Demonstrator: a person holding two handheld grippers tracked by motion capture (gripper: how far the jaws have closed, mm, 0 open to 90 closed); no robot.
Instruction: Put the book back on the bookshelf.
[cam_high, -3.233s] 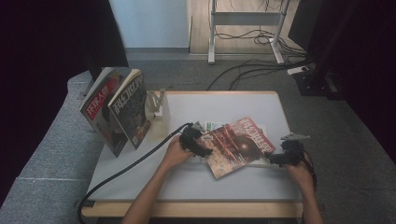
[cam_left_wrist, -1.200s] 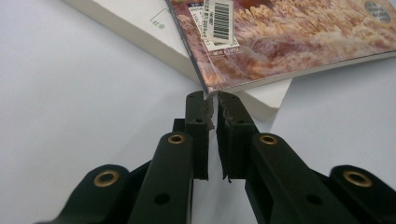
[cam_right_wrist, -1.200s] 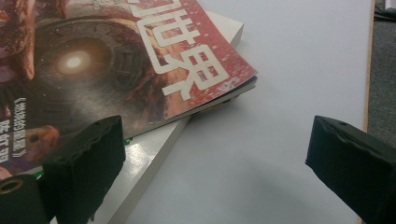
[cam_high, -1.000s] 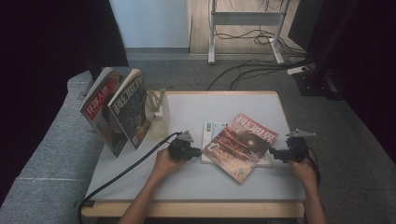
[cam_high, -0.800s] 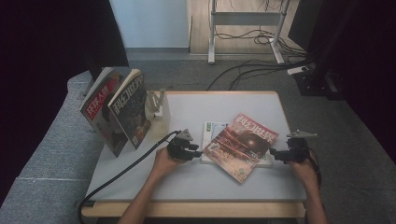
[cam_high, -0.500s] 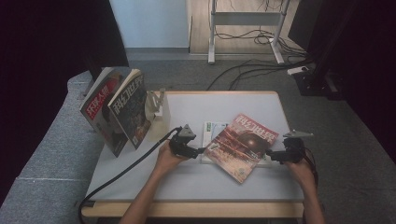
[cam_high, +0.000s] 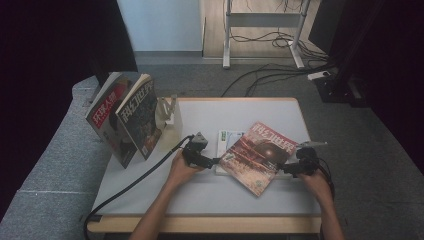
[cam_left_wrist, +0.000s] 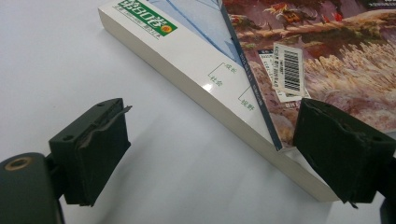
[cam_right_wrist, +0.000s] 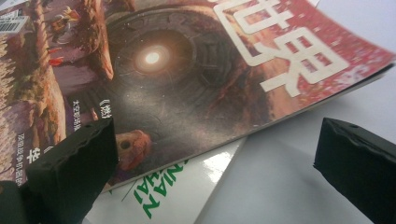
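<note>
The red magazine (cam_high: 260, 156) is lying askew on the white book (cam_high: 226, 145), near the table's (cam_high: 200, 190) middle. The left gripper (cam_high: 212, 162) is sitting at the book's left edge, its jaws having just been opening, now gaping wide with the book's corner between them, untouched. The right gripper (cam_high: 289, 169) is waiting at the magazine's right corner, jaws spread wide, gripping nothing.

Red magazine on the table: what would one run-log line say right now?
left hand-held gripper: jaws just opened, nothing gripped | right hand-held gripper: open | magazine: flat on white book
</note>
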